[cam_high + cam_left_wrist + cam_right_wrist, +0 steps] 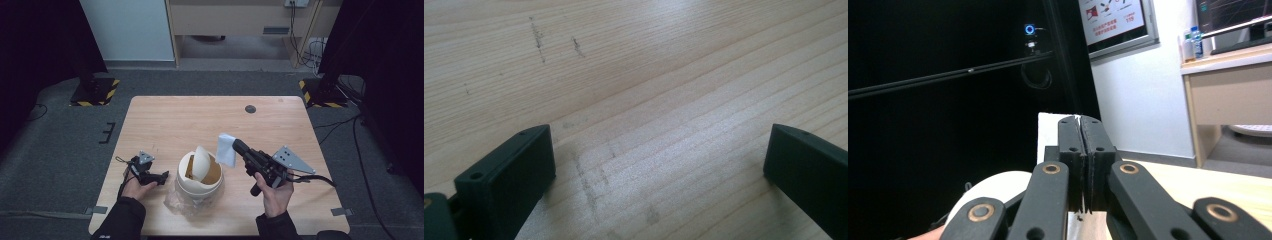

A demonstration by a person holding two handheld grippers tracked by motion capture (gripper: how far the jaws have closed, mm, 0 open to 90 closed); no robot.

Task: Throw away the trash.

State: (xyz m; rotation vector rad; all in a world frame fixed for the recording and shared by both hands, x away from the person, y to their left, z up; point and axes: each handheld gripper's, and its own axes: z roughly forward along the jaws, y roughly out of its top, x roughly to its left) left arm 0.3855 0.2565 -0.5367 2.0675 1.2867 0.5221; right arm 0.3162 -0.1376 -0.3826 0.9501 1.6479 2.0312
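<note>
1. Right gripper clenched on the flat white paper sheet, pinched upright at its fingertips.
2. Cream round swing-lid bin sits down-left of those fingertips, nearer them.
3. Left gripper gapes, empty.
</note>
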